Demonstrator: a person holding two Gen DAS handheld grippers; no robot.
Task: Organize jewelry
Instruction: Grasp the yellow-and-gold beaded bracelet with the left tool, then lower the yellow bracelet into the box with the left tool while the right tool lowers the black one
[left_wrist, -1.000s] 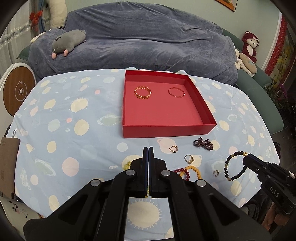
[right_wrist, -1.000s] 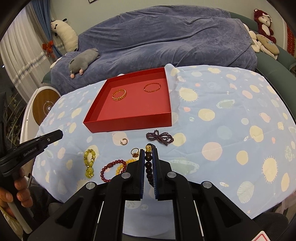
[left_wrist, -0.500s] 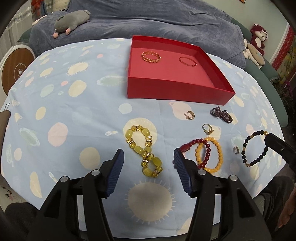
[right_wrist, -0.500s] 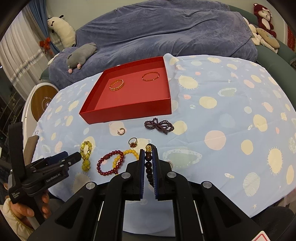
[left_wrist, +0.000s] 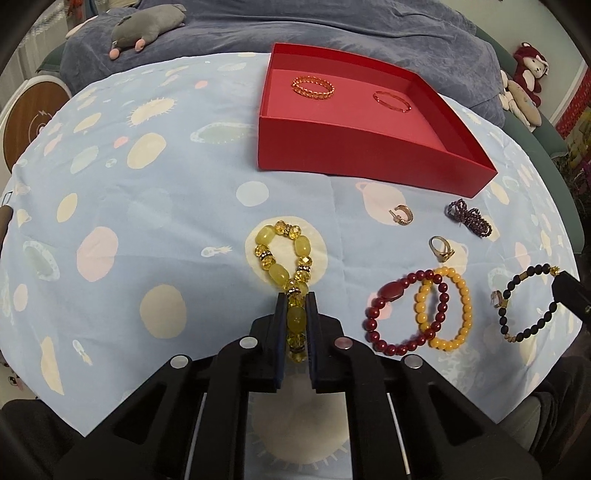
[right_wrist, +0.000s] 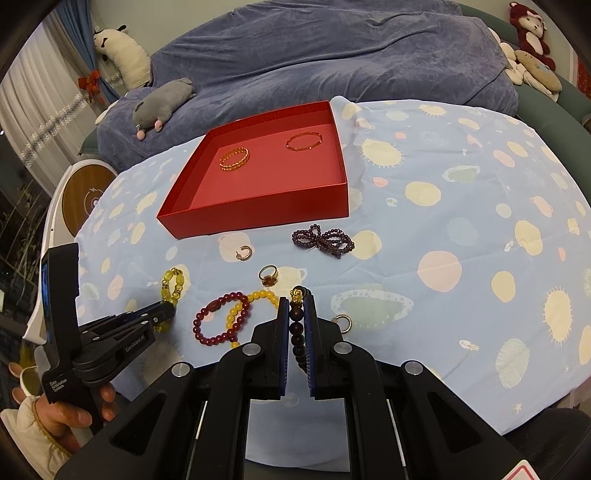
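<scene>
A red box (left_wrist: 362, 155) (right_wrist: 266, 218) sits on the spotted blue tablecloth, holding a gold chain bracelet (left_wrist: 313, 86) and a thin red bangle (left_wrist: 391, 101). My left gripper (left_wrist: 295, 295) (right_wrist: 166, 314) points down at the cloth. Its jaws are closing, and the pads pinch the near end of a yellow bead bracelet (left_wrist: 279, 273) (right_wrist: 173, 280), whose far loop lies on the cloth. My right gripper (right_wrist: 296, 299) (left_wrist: 559, 282) is shut on a dark bead bracelet (right_wrist: 296, 314) (left_wrist: 512, 285) at the table's front right.
Between the grippers lie a dark red bead bracelet (left_wrist: 391, 291) overlapping an orange one (left_wrist: 463, 295), a ring (left_wrist: 441, 247), a hoop earring (left_wrist: 402, 214), a purple bead strand (left_wrist: 471, 218) and a small ring (right_wrist: 343, 323). A blanket-covered sofa (right_wrist: 332, 55) stands behind the table.
My left gripper came down toward the cloth, opened wide around the yellow bracelet, then closed on its near end. The right gripper stayed put, holding the dark bracelet.
</scene>
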